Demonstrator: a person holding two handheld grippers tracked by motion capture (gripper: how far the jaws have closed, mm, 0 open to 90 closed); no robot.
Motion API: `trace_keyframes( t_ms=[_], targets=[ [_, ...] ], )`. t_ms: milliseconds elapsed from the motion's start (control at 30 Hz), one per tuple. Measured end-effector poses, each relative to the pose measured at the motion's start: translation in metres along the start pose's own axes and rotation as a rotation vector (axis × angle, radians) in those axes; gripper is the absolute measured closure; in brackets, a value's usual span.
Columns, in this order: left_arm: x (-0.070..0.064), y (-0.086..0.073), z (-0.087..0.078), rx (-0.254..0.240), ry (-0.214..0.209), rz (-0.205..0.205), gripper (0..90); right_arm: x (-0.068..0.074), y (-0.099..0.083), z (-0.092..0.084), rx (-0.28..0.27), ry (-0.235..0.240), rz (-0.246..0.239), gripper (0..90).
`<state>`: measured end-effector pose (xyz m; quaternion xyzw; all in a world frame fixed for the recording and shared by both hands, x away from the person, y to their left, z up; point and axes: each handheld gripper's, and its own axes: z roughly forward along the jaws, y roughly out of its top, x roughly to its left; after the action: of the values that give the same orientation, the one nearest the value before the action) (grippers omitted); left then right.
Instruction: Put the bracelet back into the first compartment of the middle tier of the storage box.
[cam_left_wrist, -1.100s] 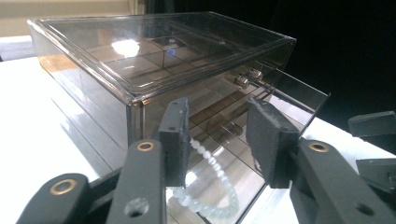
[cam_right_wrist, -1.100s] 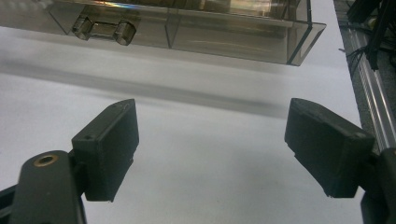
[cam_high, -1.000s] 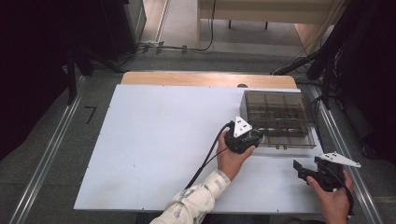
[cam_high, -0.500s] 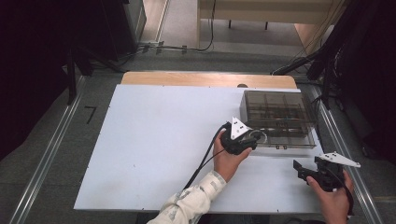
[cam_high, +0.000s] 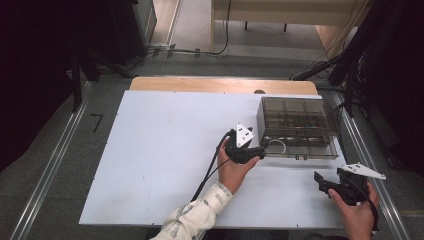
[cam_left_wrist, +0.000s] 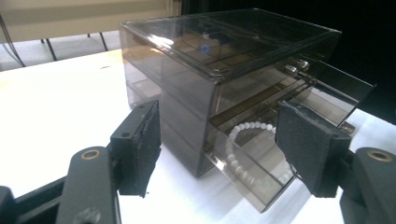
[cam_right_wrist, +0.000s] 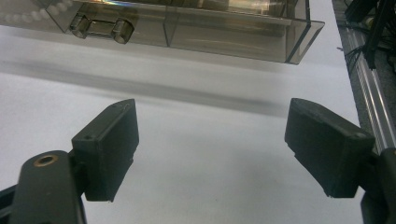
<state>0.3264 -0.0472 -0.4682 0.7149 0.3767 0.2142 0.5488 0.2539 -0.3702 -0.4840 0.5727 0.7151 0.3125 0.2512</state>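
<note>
— Where is the smoky plastic drawer box (cam_high: 299, 127)?

— On the right half of the white worktop (cam_high: 160, 165), toward its far edge. In the left gripper view its lowest drawer (cam_left_wrist: 254, 175) is pulled partway out at the near corner, and a white bead bracelet (cam_left_wrist: 238, 149) lies inside that drawer on its clear floor.

— And the left gripper (cam_high: 254, 151)?

— Just beside the box's near left corner, held level and pointing at it. Its jaws have just been opening and now stand wide. In its own view the corner of the box and the open drawer sit between the two pads, but neither pad presses on anything — one is off to the side of the box wall, the other hangs in front of the drawer's far end. Nothing is gripped.

— The right gripper (cam_high: 322, 184)?

— Low at the right of the worktop, near its front edge, well apart from the left one. Its jaws are spread wide too, with bare worktop between them — the box's front edge and a small hinge-like catch (cam_right_wrist: 99, 28) show beyond, not touched.
</note>
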Motion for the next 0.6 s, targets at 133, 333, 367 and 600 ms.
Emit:
trace_keyframes(
  t_ms=[133,333,367,600],
  targets=[
    [0.006,0.000,-0.006,0.003,0.021,-0.012,29.5,0.000,0.000,0.000,0.000,-0.001,0.003,16.0],
    [0.018,-0.003,-0.015,0.004,0.054,-0.029,27.6,0.000,0.000,0.000,0.000,-0.003,-0.003,16.0],
    [0.020,-0.004,-0.017,0.006,0.056,-0.033,27.4,0.000,0.000,0.000,0.000,-0.004,-0.002,16.0],
    [0.030,-0.007,-0.028,0.016,0.079,-0.039,26.6,0.001,0.000,0.000,0.001,-0.004,0.001,16.0]
  ],
)
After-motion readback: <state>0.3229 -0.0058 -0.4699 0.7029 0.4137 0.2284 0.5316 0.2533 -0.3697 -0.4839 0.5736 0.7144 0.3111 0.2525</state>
